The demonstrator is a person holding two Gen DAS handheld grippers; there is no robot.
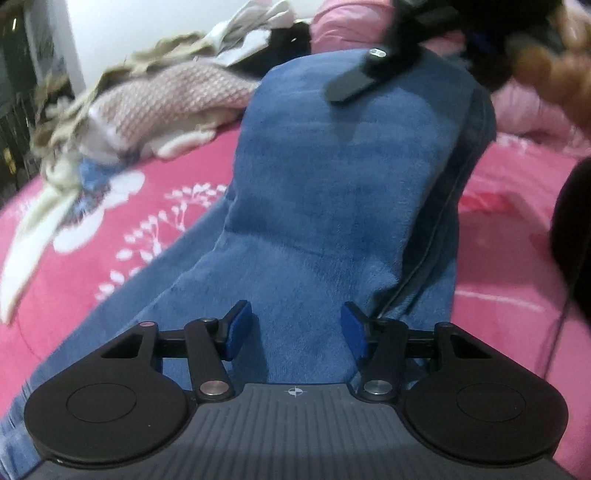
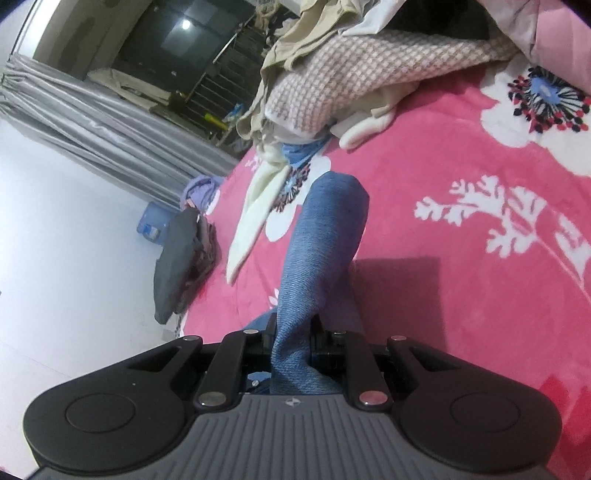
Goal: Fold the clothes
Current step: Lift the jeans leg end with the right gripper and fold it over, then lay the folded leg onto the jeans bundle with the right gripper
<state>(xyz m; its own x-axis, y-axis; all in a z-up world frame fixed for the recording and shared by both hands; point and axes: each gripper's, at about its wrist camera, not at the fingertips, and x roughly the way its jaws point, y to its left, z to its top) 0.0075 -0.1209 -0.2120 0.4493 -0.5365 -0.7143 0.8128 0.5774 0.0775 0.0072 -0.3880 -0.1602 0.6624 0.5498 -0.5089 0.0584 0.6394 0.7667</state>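
Observation:
Blue jeans [image 1: 325, 192] lie lengthwise on the pink flowered bed cover [image 1: 110, 229], with the fleecy blue inside facing up. My left gripper [image 1: 297, 328] is open just above the near part of the jeans, one blue pad on each side of a fold. My right gripper [image 2: 295, 328] is shut on a bunched part of the jeans [image 2: 317, 240], which rises between its fingers. The right gripper also shows in the left wrist view [image 1: 373, 70], at the far end of the jeans.
A pile of unfolded clothes [image 1: 155, 99], with a pink-white knit on top, lies at the back left of the bed and also shows in the right wrist view [image 2: 351, 77]. A pink quilt [image 1: 347, 29] lies behind. A dark bag [image 2: 177, 258] stands by the bed edge.

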